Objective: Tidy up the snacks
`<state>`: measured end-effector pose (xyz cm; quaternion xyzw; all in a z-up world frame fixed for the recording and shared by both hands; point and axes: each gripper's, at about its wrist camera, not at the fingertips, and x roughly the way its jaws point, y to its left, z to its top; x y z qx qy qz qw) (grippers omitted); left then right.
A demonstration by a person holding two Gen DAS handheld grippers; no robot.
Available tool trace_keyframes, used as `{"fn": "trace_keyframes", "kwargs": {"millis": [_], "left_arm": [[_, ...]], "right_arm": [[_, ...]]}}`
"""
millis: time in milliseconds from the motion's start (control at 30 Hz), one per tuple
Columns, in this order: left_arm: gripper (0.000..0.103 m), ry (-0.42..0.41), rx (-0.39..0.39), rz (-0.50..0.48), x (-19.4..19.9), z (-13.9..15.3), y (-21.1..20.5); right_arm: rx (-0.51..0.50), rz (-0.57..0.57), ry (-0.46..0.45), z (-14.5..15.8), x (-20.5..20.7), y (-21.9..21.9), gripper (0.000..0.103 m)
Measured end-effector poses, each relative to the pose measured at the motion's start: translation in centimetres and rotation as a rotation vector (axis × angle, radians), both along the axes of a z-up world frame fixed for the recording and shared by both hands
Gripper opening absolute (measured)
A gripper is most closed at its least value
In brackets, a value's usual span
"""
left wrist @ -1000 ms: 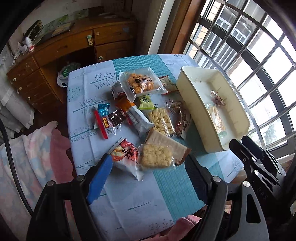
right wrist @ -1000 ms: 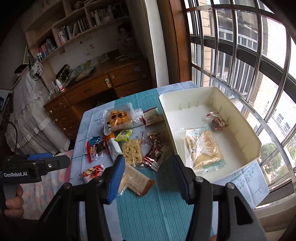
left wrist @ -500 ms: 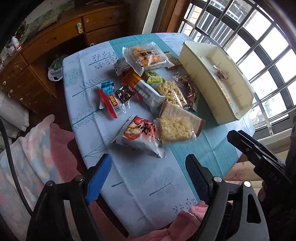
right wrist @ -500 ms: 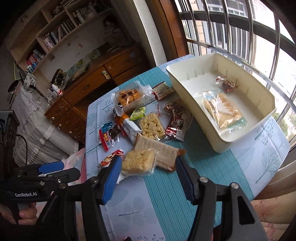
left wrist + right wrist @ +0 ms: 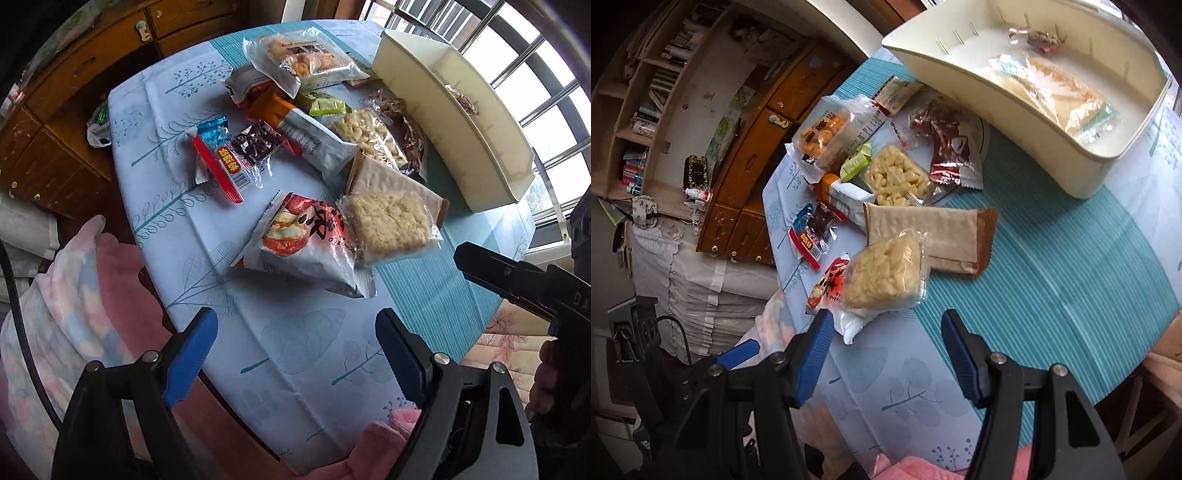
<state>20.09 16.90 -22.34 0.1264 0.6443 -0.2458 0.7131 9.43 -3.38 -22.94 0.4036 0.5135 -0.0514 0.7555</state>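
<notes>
Several snack packets lie in a heap on the table. Nearest are a red-and-white bag [image 5: 306,243], a clear pack of rice cake [image 5: 388,221] [image 5: 886,273] and a brown flat packet [image 5: 931,236]. A cream bin [image 5: 454,122] [image 5: 1027,122] stands at the right and holds a large clear packet [image 5: 1052,92] and a small wrapped sweet [image 5: 1038,37]. My left gripper [image 5: 295,347] is open and empty above the near table edge. My right gripper [image 5: 886,350] is open and empty just short of the rice cake pack, and also shows in the left wrist view [image 5: 517,280].
The table carries a pale blue cloth with a teal stripe [image 5: 1071,266]. A wooden desk with drawers [image 5: 74,92] stands behind it, a barred window [image 5: 546,92] to the right. A pink-and-white blanket [image 5: 74,314] lies at the near left.
Both grippers have drawn back toward the near table edge and tilted downward. The snacks and bin have not moved. Both stay open.
</notes>
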Motion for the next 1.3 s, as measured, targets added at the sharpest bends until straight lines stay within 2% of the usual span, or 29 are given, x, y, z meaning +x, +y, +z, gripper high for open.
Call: {"fn": "trace_keyframes", "kwargs": {"millis": [133,267,400,567,600,633,733,867,1300], "left_arm": [[0.087,0.048,-0.014,-0.014,0.9,-1.3,-0.8],[0.087,0.08,0.006,-0.039,1.6,-2.5,-1.9],[0.089,0.113,0.05,-0.075,2.3,-4.2,-3.3],[0.091,0.133,0.112,-0.108,3.4,-6.5,-5.1],[0.091,0.134,0.121,-0.098,3.7,-6.9,-5.3],[0.092,0.14,0.122,-0.088,3.9,-7.2,-5.4],[0.095,0.166,0.119,-0.068,4.9,-8.0,-5.8],[0.096,0.179,0.128,-0.083,5.4,-9.0,-6.9],[0.096,0.205,0.101,-0.06,7.3,-10.6,-9.7]], "right_arm": [[0.115,-0.041,0.037,-2.1,0.3,-0.4,0.061],[0.203,-0.096,0.067,-3.8,0.8,-1.0,0.061],[0.259,-0.143,0.089,-5.2,1.2,-1.5,0.061],[0.33,-0.158,0.072,-6.5,2.1,-1.7,0.061],[0.341,-0.156,0.07,-6.8,2.4,-1.7,0.06],[0.35,-0.155,0.067,-7.0,2.6,-1.7,0.052],[0.361,-0.169,0.064,-7.4,3.0,-2.0,0.037],[0.376,-0.186,0.008,-7.3,3.3,-2.8,0.03],[0.34,-0.181,-0.101,-6.1,4.3,-5.1,0.027]]}}
